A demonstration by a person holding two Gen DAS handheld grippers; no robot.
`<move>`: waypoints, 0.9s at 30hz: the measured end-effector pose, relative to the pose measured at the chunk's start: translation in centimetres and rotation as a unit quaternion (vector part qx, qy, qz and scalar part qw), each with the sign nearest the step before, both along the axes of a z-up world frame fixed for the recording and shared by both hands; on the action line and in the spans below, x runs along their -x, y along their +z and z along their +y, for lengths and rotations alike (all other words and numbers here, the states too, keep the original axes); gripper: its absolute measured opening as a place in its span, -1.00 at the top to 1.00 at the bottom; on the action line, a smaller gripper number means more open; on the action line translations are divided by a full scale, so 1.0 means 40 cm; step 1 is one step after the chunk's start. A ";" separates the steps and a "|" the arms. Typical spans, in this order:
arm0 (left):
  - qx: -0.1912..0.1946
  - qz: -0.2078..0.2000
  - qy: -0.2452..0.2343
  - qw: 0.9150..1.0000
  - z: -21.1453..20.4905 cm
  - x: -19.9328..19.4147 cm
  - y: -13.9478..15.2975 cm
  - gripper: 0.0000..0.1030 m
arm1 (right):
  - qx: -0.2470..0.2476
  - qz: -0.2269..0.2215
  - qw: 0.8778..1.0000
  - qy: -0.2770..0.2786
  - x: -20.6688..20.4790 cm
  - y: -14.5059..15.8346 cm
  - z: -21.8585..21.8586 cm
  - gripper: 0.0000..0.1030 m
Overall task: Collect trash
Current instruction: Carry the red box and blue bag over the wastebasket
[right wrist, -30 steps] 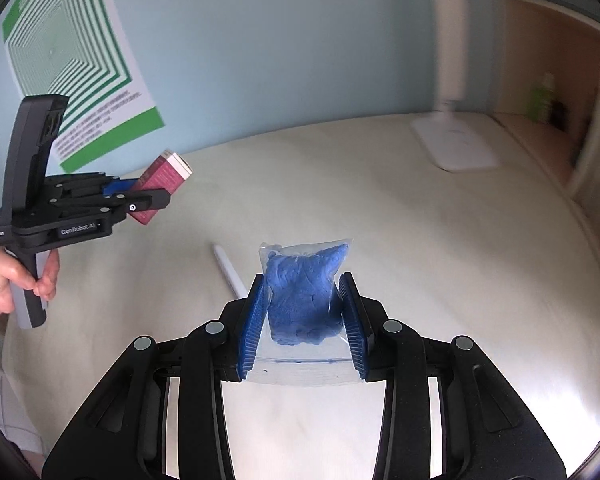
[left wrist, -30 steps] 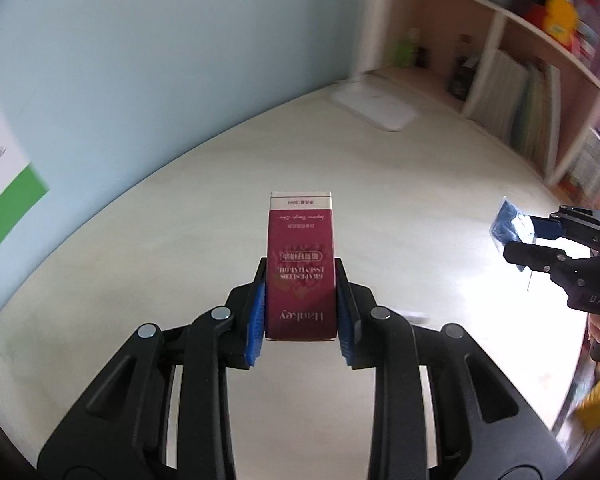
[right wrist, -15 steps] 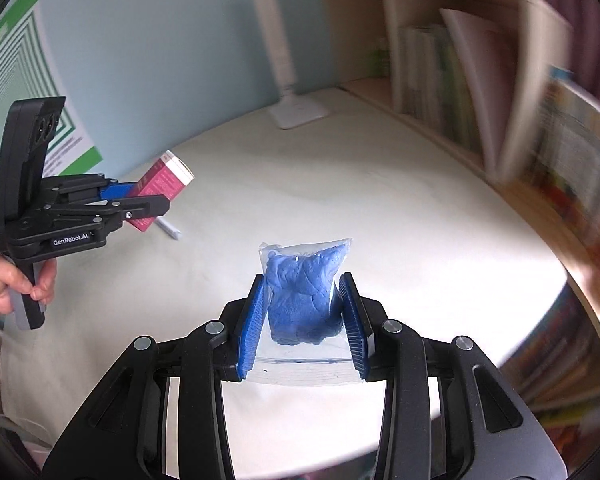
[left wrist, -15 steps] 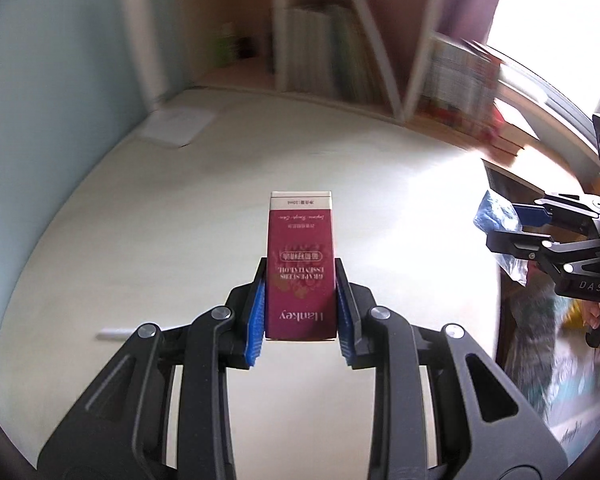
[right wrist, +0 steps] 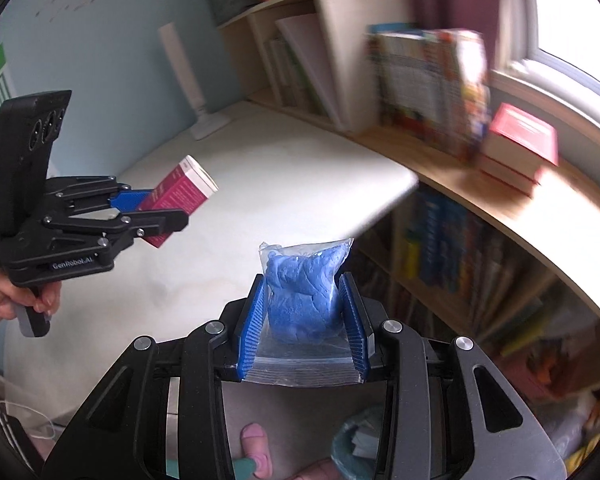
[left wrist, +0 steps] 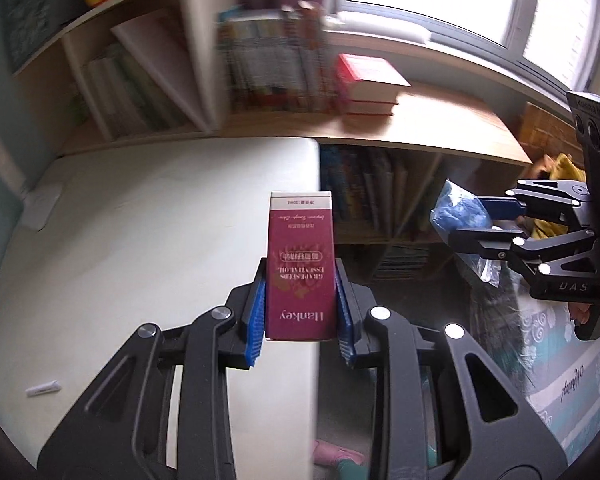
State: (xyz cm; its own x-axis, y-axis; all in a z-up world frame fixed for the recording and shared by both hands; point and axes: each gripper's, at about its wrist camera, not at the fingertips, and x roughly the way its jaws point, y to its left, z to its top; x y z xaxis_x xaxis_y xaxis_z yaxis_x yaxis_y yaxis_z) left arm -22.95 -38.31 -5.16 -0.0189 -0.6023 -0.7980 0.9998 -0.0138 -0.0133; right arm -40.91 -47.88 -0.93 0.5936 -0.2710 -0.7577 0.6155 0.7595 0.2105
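Note:
My left gripper [left wrist: 301, 296] is shut on a dark red carton [left wrist: 301, 264] with a white end, held upright over the right edge of the white table [left wrist: 140, 240]. In the right wrist view the same carton [right wrist: 180, 196] shows in the left gripper [right wrist: 164, 208] at the left. My right gripper [right wrist: 306, 316] is shut on a clear zip bag of blue stuff [right wrist: 304, 296], past the table's corner. The left wrist view shows that bag [left wrist: 460, 212] in the right gripper [left wrist: 480, 220] at the right.
Bookshelves [right wrist: 440, 80] and a wooden ledge with red books [left wrist: 364, 84] stand behind the table. A white lamp [right wrist: 192, 92] and a small white stick [left wrist: 42, 389] are on the table. A bin or bag [right wrist: 356, 444] and pink slippers [right wrist: 254, 452] lie on the floor below.
Both grippers have swung right across the table to its right edge, each with its item held. The shelves, the window and the floor have come into view.

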 end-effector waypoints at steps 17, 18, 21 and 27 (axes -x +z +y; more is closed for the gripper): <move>-0.114 0.012 -0.148 0.982 -0.153 0.489 -0.240 0.48 | -0.107 0.027 0.986 -0.128 0.466 -0.233 -0.007 0.26; -0.123 0.012 -0.152 0.981 -0.157 0.505 -0.261 0.48 | -0.116 0.027 0.984 -0.133 0.479 -0.256 -0.007 0.26; -0.146 0.011 -0.162 0.976 -0.170 0.535 -0.320 0.48 | -0.138 0.025 0.979 -0.145 0.506 -0.319 -0.007 0.26; -0.199 0.006 -0.178 0.964 -0.194 0.577 -0.461 0.48 | -0.176 0.031 0.969 -0.169 0.538 -0.459 -0.007 0.26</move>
